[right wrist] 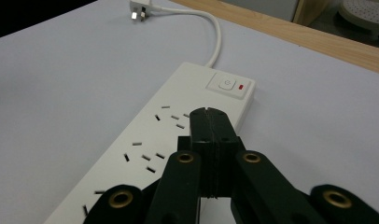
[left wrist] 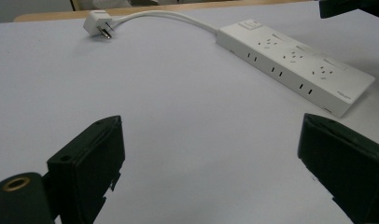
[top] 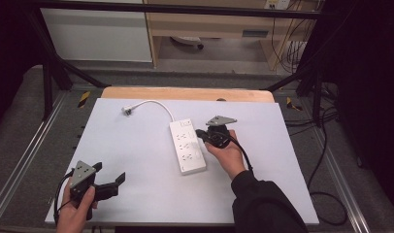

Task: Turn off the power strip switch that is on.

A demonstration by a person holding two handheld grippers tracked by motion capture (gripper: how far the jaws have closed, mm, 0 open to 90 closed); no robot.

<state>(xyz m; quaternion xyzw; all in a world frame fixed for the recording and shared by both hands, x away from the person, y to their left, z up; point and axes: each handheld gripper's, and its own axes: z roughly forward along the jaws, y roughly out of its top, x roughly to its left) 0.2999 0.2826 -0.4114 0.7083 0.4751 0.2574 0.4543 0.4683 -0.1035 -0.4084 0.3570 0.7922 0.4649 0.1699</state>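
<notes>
The right gripper (right wrist: pixel 210 122) has its two black jaws pressed tight together, with nothing between them. Its tip sits over the far end of the white power strip (right wrist: pixel 178 140), just near of the switch (right wrist: pixel 228 85) with the small red light. You cannot tell if the tip touches the strip or hangs just above it. The right hand (top: pixel 229 153) holds this gripper from the right side of the strip, and a black sleeve (top: pixel 265 204) covers the arm.

The left gripper (top: pixel 107 183) is at the near left of the table, well apart from the strip. Its jaws stand wide open and hold nothing. The left hand (top: pixel 74 213) is partly cut off at the bottom edge of the high view.

The power strip lies flat in the middle of the white table top (top: pixel 137 145), long way going near to far. Its near end is hidden behind the right gripper in the right gripper view. A white cord (top: pixel 154 104) curves from its far end to the left, ending in a white plug (top: pixel 127 110) that lies loose on the table.

A bare wooden edge (top: pixel 185 93) shows at the far side.
</notes>
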